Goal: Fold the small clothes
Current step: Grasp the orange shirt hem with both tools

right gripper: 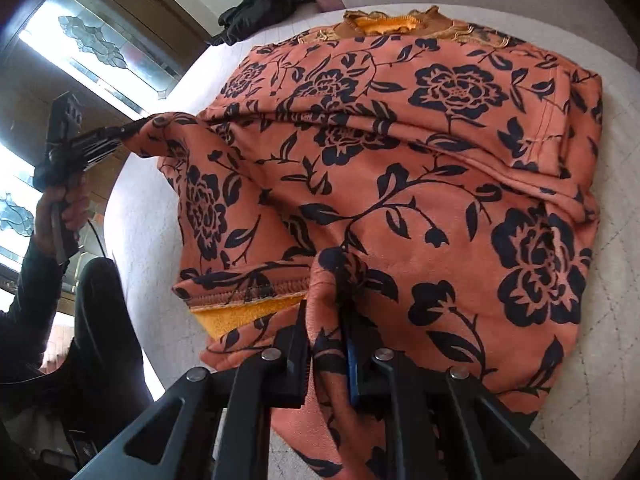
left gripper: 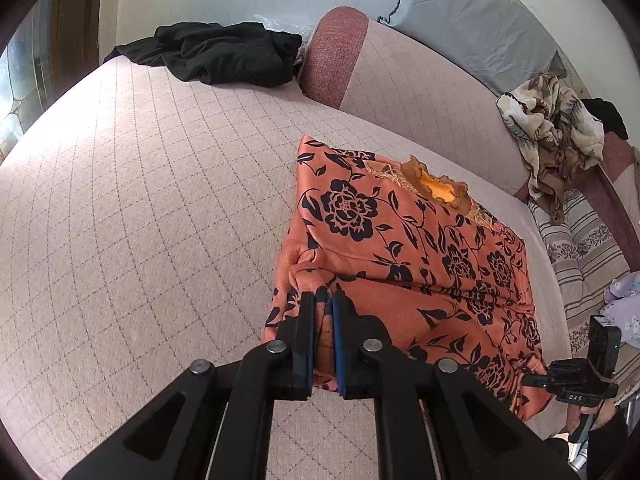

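An orange floral top (left gripper: 404, 240) lay partly folded on the pale checked couch seat (left gripper: 140, 200), its brown lace-trimmed neckline (left gripper: 436, 184) turned toward the couch backrest (left gripper: 420, 80) and its hem toward the person. Its long axis ran from neckline to hem, from the backrest toward the seat's front edge. The lower part was lifted off the seat and doubled over toward the neckline, showing the yellow fleece lining (right gripper: 240, 316) under the hem.

The left gripper (left gripper: 323, 300) had its jaws pressed together on a bunched fold at one lower corner of the top, cloth showing between the black and blue pads. The right gripper (right gripper: 326, 312) likewise pinched a gathered fold of the hem at the other lower corner. In the right wrist view, the person's left hand (right gripper: 64, 208) held the left gripper's handle at the far side of the cloth.

A black garment (left gripper: 216, 54) lay crumpled at the far end of the seat, well apart from the top. A grey pillow (left gripper: 472, 12) rested on top of the backrest, and a beige patterned cloth (left gripper: 556, 132) was heaped beside it.
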Tool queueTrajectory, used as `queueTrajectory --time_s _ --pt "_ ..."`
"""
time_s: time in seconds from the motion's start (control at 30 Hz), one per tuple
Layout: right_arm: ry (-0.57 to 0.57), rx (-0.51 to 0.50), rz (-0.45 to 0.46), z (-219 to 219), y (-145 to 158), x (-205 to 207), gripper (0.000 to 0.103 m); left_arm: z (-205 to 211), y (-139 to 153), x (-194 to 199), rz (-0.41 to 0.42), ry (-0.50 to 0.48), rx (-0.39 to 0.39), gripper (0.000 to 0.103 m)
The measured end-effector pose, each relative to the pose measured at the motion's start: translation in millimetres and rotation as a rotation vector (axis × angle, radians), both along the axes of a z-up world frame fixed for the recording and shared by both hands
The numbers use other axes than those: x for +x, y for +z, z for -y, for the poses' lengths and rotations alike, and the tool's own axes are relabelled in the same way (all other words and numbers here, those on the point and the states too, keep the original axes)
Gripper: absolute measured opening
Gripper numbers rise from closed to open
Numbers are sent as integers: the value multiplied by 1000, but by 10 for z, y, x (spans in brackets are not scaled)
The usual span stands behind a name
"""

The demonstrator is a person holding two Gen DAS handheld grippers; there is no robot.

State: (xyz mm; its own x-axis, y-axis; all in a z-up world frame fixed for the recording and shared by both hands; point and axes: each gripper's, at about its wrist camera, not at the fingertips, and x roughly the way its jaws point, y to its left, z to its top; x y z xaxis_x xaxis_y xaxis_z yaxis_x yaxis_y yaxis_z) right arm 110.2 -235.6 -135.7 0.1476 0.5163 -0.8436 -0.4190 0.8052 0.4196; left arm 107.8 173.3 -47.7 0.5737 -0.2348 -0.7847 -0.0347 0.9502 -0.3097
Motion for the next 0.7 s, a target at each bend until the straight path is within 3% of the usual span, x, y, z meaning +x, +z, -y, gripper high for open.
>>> queueTrajectory --time_s 0.23,0.37,0.53,0.63,0.67,0.7 --pt "-166 196 174 432 744 -363 8 -113 269 -248 88 10 4 8" --pt "-265 289 265 655 1041 -242 8 -123 490 -145 131 1 -20 8" --pt "-423 373 395 949 1328 403 8 -104 738 554 166 -1 -56 8" --pt "-573 348 428 1173 1252 995 8 -82 550 1249 116 50 -38 12" --pt "-646 344 407 1276 1133 1191 11 -61 391 1476 72 59 -15 22" --pt "-705 338 363 1350 963 1374 19 -53 195 1689 1 83 -1 41"
